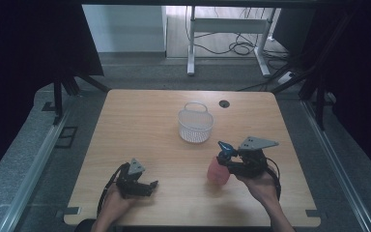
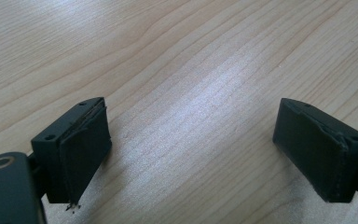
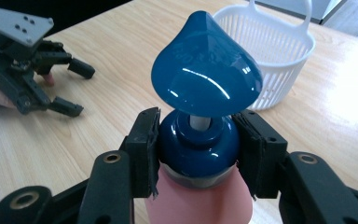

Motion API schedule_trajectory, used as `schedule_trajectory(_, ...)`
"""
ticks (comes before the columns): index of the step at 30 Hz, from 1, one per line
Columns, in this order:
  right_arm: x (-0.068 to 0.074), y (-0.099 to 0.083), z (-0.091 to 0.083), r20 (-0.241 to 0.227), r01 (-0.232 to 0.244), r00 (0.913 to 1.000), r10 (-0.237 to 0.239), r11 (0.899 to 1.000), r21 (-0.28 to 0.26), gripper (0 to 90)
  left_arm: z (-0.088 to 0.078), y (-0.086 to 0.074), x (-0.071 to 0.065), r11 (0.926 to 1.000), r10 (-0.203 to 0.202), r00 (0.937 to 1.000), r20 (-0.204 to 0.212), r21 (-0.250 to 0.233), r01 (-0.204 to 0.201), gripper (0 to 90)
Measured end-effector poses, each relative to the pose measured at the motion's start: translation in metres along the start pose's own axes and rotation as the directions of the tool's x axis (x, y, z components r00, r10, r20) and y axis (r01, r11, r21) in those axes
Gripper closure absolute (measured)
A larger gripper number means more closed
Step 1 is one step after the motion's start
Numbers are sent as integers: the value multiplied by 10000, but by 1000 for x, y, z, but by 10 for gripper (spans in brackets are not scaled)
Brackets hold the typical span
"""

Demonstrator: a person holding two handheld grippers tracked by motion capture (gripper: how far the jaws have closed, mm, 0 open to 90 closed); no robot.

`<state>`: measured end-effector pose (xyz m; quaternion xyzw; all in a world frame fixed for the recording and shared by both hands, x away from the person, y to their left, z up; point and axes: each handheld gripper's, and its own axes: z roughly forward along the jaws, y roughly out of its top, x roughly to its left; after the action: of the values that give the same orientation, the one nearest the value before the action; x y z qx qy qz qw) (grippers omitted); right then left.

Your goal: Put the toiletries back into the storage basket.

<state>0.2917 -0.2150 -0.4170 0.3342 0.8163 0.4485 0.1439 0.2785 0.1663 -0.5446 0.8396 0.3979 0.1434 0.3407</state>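
A pink pump bottle [image 1: 218, 172] with a blue pump head [image 3: 205, 70] stands at the front right of the wooden table [image 1: 140, 121]. My right gripper [image 1: 228, 161] is shut on the bottle's blue collar [image 3: 198, 140], one black pad pressing on each side. A white plastic basket [image 1: 195, 124] with a handle sits near the table's middle, behind the bottle; it appears again in the right gripper view [image 3: 279, 51]. My left gripper [image 1: 149, 186] rests at the front left, held in a hand, open with nothing between its pads [image 2: 81, 149].
A round cable hole [image 1: 224, 103] lies in the tabletop behind the basket. Dark curtains flank the table, and a white desk frame [image 1: 227, 34] stands on the floor beyond. Bare wood stretches between the two grippers.
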Motion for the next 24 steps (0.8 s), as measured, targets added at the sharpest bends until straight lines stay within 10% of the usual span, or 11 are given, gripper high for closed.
schedule_trajectory(24,-13,58,1,-22,246,9997,-247,9995,-198,532,0,0,0,10000,59,10000,2,13,-59,103)
